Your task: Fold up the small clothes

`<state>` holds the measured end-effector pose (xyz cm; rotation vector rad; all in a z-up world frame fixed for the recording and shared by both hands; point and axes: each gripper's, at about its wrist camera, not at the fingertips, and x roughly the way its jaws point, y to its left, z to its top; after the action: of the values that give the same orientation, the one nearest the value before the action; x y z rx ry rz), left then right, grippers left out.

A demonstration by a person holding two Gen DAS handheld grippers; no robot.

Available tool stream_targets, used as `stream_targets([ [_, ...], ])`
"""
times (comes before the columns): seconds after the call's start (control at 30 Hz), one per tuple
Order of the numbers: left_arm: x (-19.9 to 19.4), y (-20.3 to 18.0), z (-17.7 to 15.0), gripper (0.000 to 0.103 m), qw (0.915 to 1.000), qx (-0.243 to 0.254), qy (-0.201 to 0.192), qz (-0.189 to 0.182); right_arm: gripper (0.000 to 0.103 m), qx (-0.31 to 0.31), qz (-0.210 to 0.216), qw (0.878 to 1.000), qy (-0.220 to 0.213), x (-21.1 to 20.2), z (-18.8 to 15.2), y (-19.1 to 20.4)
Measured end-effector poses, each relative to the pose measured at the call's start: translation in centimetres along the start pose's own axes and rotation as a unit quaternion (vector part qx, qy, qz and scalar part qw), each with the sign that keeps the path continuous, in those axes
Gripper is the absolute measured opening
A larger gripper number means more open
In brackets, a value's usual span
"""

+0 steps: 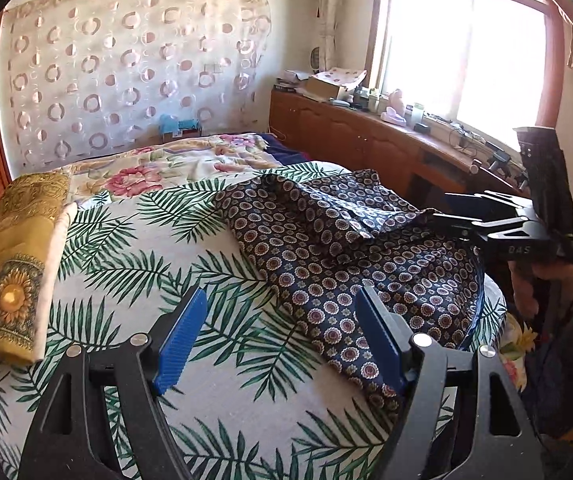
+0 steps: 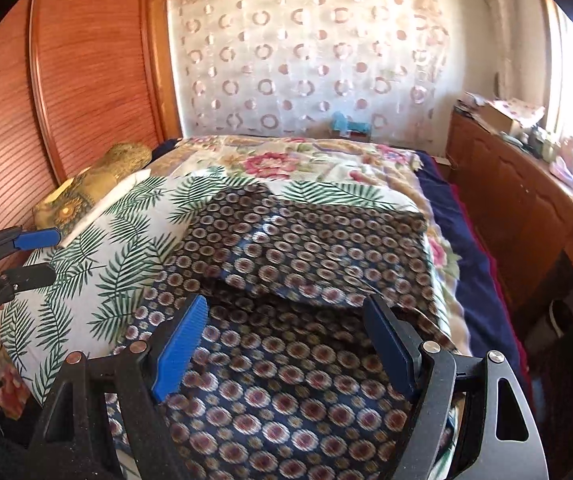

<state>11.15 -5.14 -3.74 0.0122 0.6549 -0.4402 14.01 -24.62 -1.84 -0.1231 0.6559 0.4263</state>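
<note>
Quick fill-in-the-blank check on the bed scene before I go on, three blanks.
1. The navy patterned garment lies on a sheet printed with green ____.
2. Both tools, left tool and right tool, have their jaws ____.
3. The yellow pillow bears a ____ motif.

Missing words: palm leaves; open; sunflower

Left tongs [image 1: 280,340], at six o'clock, stand wide apart over the bed [image 1: 134,248], nothing between the blue pads [image 1: 182,336]. A navy patterned garment [image 1: 338,248] lies rumpled from centre toward three o'clock. Right tongs [image 1: 462,216], held by a hand [image 1: 534,284], hover at its three o'clock edge. A yellow pillow [image 1: 14,264] lies at nine o'clock.
</note>
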Motion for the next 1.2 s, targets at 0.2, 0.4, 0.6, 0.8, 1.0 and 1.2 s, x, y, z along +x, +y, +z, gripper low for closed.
stream_targets([
  [0.2, 0.0, 1.1, -0.6, 0.077, 1.0, -0.009, 0.002, 0.002, 0.081, -0.003, 0.016, 1.0, 0.016, 1.5, 1.2, 0.5],
  [0.4, 0.0, 1.6, -1.0, 0.077, 0.9998, -0.019, 0.001, 0.001, 0.081, 0.002, 0.031, 0.999, 0.037, 3.5, 2.6, 1.0],
  [0.6, 0.2, 1.4, -1.2, 0.077, 0.9999, -0.016, 0.004, 0.0, 0.081, -0.003, 0.042, 0.996, 0.076, 7.1, 3.9, 1.5],
  [0.8, 0.5, 1.3, -1.5, 0.077, 0.9998, -0.015, 0.01, -0.002, 0.063, -0.054, 0.01, 0.99, 0.132, 11.4, 4.4, 3.2],
  [1.0, 0.8, 1.4, -1.9, 0.077, 0.9997, -0.018, 0.013, -0.004, 0.007, -0.097, -0.024, 0.985, 0.143, 13.3, 5.4, 3.8],
  [1.2, 0.7, 1.5, -2.1, 0.077, 0.9997, -0.02, 0.013, -0.007, 0.004, -0.079, -0.079, 0.989, 0.098, 12.0, 8.5, 0.3],
])
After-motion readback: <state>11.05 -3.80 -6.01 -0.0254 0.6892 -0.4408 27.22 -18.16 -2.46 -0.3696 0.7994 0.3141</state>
